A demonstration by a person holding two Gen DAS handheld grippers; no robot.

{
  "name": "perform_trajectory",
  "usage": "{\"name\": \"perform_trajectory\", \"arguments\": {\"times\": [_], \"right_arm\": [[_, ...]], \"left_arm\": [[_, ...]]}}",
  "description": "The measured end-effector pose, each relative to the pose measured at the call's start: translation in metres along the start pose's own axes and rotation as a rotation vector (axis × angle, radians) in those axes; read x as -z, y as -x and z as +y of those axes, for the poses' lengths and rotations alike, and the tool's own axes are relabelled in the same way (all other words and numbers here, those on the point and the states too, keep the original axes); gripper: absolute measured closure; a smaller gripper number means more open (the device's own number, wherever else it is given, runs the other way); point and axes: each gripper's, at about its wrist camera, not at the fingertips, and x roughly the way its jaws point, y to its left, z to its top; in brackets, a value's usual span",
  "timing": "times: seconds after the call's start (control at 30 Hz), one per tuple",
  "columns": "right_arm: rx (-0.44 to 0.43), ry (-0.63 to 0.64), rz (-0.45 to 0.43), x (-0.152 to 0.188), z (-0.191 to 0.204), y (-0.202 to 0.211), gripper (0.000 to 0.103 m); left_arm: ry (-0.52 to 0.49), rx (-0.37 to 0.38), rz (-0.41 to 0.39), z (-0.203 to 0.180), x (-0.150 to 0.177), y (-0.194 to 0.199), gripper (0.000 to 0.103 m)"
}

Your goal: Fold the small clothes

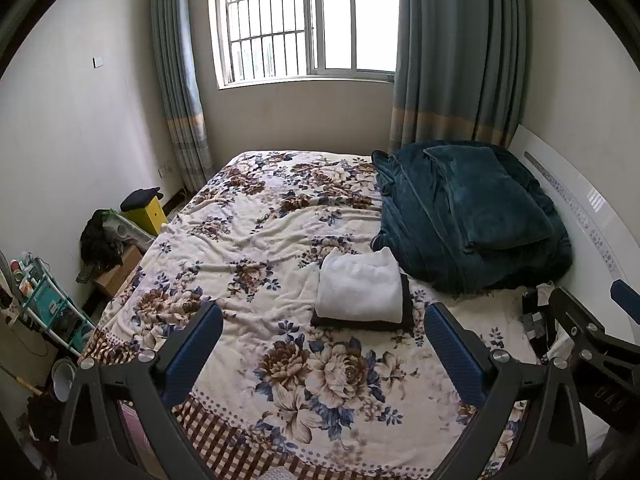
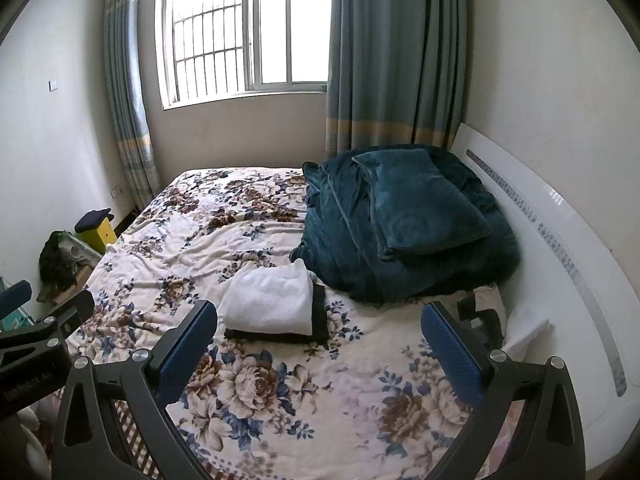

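Observation:
A folded white garment (image 1: 360,286) lies on top of a folded black garment (image 1: 406,312) on the floral bedspread (image 1: 260,232). The same stack shows in the right wrist view, white (image 2: 270,300) over black (image 2: 320,316). My left gripper (image 1: 324,350) is open and empty, held above the bed in front of the stack. My right gripper (image 2: 320,348) is open and empty, also above the bed, just right of the stack. A small pile of dark and light clothes (image 1: 538,312) lies by the headboard; it also shows in the right wrist view (image 2: 482,312).
A heap of teal blanket and pillow (image 1: 472,216) fills the bed's far right. The white headboard (image 1: 580,208) runs along the right. Boxes, a yellow stool (image 1: 146,214) and a teal rack (image 1: 44,304) crowd the floor on the left.

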Motion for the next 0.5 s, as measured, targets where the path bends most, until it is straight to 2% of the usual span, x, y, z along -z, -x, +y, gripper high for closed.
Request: {"name": "perform_trajectory", "arguments": {"times": [0.5], "right_arm": [[-0.006,0.008,0.001,-0.0006,0.0000,-0.0035,0.000]], "left_arm": [[0.002,-0.007,0.006,-0.0011,0.0021,-0.0011,0.000]]}}
